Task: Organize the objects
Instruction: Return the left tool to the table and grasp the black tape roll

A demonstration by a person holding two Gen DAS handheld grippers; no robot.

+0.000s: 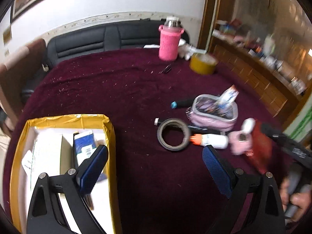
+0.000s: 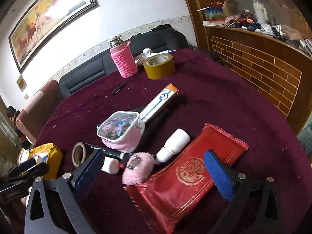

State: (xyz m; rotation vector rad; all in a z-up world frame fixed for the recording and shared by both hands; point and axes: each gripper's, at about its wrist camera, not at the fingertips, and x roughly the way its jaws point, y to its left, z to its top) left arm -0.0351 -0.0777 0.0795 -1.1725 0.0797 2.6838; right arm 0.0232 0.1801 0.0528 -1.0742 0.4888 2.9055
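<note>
My left gripper [image 1: 155, 160] hangs with its fingers [image 1: 93, 167] spread wide and nothing between them, over the dark red worktop [image 1: 117, 89]. Its left finger sits above the yellow-lined box [image 1: 109, 128], which already holds a white carton [image 1: 48, 152] and a blue-and-white packet [image 1: 85, 144].

My right gripper [image 2: 154, 172] is also wide open and holds nothing. The red foil packet [image 2: 187, 177] lies flat on the worktop between its fingers [image 2: 218, 173], though the pads do not press it. Just beyond it sit a pink fluffy pouch [image 2: 139, 167] and a white bottle [image 2: 173, 146], touching each other.

Farther back I see a pink pencil case [image 2: 121, 131] with a long white tube [image 2: 158, 101] propped in it, and a grey tape roll [image 2: 79, 154] beside a black marker [image 2: 99, 148]. At the far edge stand a bottle in a pink knitted sleeve [image 2: 123, 60] and a yellow tape roll [image 2: 159, 63], close together.
</note>
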